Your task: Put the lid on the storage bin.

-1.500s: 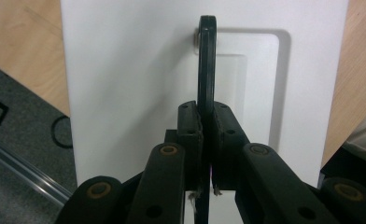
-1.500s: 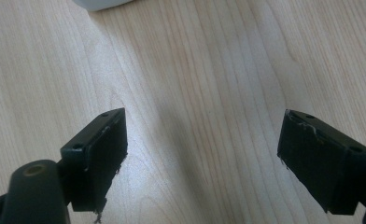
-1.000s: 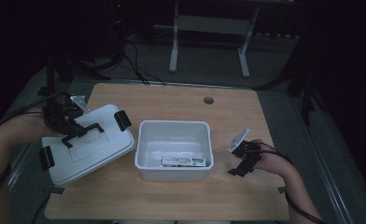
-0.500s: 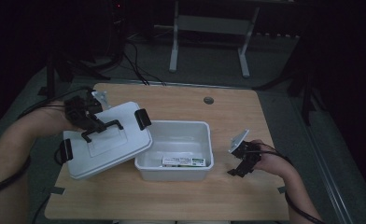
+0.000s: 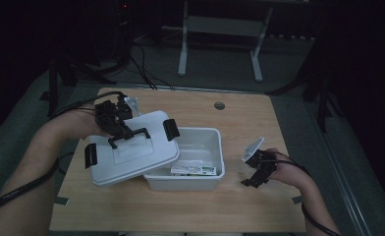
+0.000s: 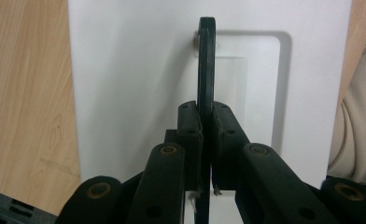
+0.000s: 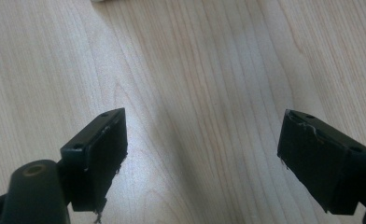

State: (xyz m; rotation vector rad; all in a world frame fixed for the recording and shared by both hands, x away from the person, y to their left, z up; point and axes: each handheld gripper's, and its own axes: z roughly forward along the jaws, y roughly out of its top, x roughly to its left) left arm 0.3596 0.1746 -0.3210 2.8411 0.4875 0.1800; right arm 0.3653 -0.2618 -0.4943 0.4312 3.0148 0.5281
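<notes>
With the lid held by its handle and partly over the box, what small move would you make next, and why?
Probably carry the lid a little further right and square it over the white box. The left gripper is shut on the black handle, and the lid overlaps only the box's left rim, skewed. The right gripper rests open on the table, clear of the path.

Your left forearm is reaching in from the lower left, its left gripper [image 5: 116, 123] raised with jaws pressing tight together on a thin black bar. Your right forearm is angling in from the lower right, the right gripper [image 5: 256, 180] pointing down toward the surface [image 7: 209, 60], jaws gaping wide, gripping nothing.
</notes>
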